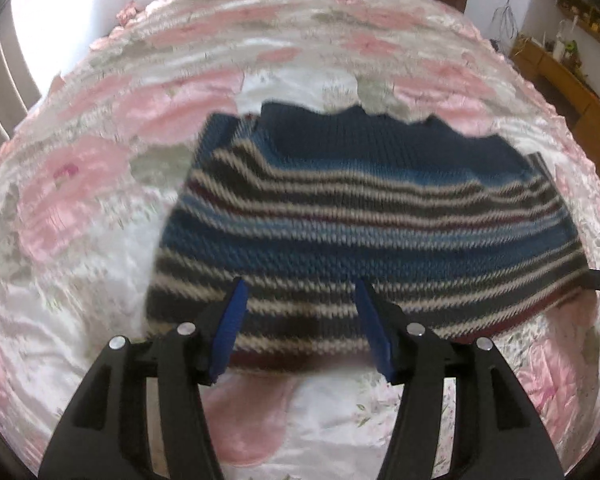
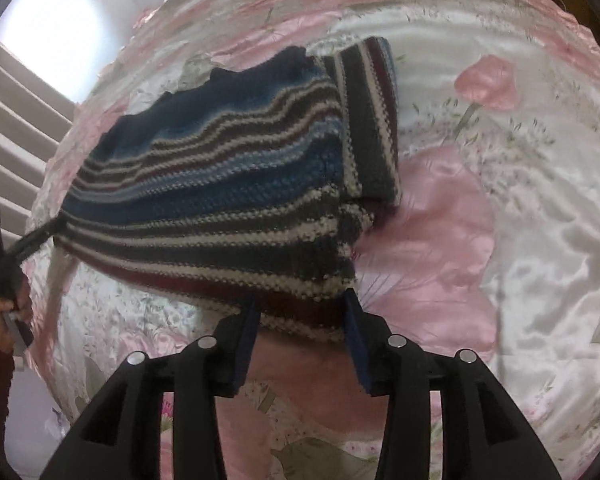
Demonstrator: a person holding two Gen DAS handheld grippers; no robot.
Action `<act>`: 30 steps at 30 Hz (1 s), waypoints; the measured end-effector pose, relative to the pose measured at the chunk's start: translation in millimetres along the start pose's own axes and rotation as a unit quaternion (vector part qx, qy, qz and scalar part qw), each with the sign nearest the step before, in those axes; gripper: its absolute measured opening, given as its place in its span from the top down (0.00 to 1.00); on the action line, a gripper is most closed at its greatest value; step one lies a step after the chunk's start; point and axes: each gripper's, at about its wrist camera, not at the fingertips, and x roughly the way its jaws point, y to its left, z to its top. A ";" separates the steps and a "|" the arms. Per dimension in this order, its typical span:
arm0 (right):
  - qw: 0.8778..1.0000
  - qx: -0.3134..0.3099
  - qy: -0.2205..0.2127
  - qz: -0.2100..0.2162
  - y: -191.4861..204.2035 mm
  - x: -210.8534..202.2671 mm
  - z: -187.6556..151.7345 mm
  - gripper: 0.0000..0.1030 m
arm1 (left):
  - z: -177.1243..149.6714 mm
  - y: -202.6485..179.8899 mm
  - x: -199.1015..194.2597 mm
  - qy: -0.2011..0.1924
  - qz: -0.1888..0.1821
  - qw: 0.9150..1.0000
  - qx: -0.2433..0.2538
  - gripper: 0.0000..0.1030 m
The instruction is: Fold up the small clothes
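Both grippers, left gripper [image 1: 298, 312] and right gripper [image 2: 300, 316], hover with jaws apart at the near hem of the striped sweater [image 1: 360, 216], which lies on the floral bedspread [image 1: 100, 184], one side folded in, further folds seemingly remaining.

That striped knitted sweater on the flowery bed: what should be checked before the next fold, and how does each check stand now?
1. Striped knitted sweater lies on the pink floral satin bedspread: ok.
2. Left gripper open, blue pads apart over the near hem: ok.
3. Right gripper open at the hem's right corner: ok.
4. Either gripper actually pinching fabric: not ok, both jaws stand wide.
5. Sleeve folded in along the right edge: ok.
6. Other sleeve tucked flat: cannot tell, that side is blurred.
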 end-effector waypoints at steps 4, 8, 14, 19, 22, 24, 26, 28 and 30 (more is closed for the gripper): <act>1.000 0.000 -0.002 0.002 -5.5 -4.2 0.5 0.88 | -5.6 -3.3 19.3 0.037 0.010 0.999 -0.004 0.46; 1.000 -0.008 -0.019 0.006 -3.2 -26.0 -0.4 0.89 | -7.1 -5.0 28.5 0.058 0.004 0.998 0.003 0.46; 1.000 0.009 0.014 -0.010 -17.3 -2.6 -12.4 0.89 | -12.7 2.2 40.6 0.071 -0.006 0.997 -0.013 0.44; 1.000 0.021 0.008 -0.002 -23.7 10.5 -15.8 0.88 | -16.6 -1.2 44.9 0.067 0.002 0.998 0.006 0.43; 1.000 0.022 0.009 0.003 -24.0 3.6 -12.6 0.79 | -15.2 -2.8 43.0 0.067 0.006 0.998 0.006 0.43; 1.000 0.025 -0.003 0.006 -23.4 -10.0 -6.5 0.71 | -12.5 -6.1 38.3 0.066 0.006 0.998 0.010 0.43; 1.000 0.020 -0.023 0.004 -19.8 -23.3 4.0 0.71 | -8.2 -9.9 29.6 0.064 -0.005 0.998 0.014 0.42; 0.999 0.020 -0.038 0.002 -17.7 -29.4 17.7 0.71 | -0.6 -13.2 20.0 0.053 -0.023 0.998 0.008 0.40; 0.998 0.029 -0.049 0.007 -15.5 -29.9 36.2 0.71 | 9.9 -17.8 15.6 0.044 -0.028 0.999 0.005 0.39</act>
